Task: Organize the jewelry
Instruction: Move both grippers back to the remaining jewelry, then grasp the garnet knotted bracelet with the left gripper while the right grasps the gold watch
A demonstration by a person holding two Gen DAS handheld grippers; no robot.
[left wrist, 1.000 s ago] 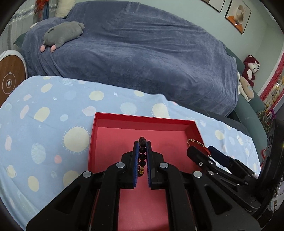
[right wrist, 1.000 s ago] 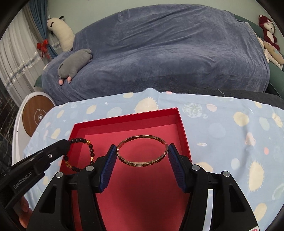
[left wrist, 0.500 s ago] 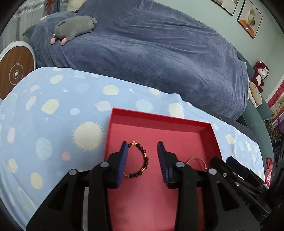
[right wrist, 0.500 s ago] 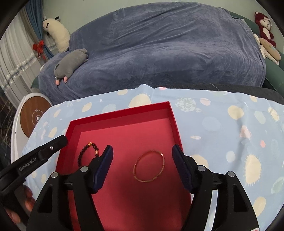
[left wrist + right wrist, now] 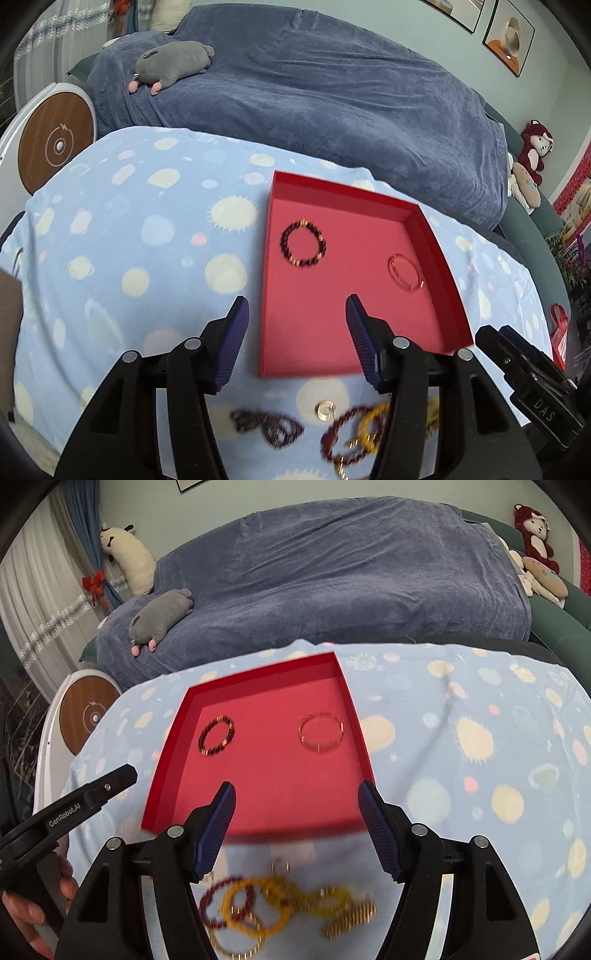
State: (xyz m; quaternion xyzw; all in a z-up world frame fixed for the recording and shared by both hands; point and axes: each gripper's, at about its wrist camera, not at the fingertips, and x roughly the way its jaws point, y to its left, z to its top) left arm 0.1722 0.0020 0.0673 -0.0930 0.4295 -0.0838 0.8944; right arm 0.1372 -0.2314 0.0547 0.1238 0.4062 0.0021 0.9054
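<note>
A red tray [image 5: 424, 236] [image 5: 354, 716] lies on the blue spotted cloth. Inside it rest a dark beaded bracelet [image 5: 303, 243] [image 5: 217, 734] on the left and a thin gold bangle [image 5: 405, 272] [image 5: 320, 732] on the right. My left gripper [image 5: 295, 314] hangs over the tray's near left edge, its jaws opening with nothing between them. My right gripper [image 5: 295, 797] stands open and empty over the tray's near edge. Several loose bracelets [image 5: 258, 904] [image 5: 354, 432], dark red, yellow and gold, lie blurred on the cloth in front of the tray, with a small gold ring [image 5: 324, 410] among them.
A sofa under a dark blue blanket [image 5: 314, 92] runs behind the table, with a grey plush toy [image 5: 170, 61] [image 5: 160, 616] on it. A round white and wood-coloured device [image 5: 55, 144] stands at the left. A hand [image 5: 26, 912] holds the left gripper's handle.
Both grippers let go of their pieces and pulled back toward the near edge. The beaded bracelet and the bangle now lie in the tray. The loose bracelets came into view.
</note>
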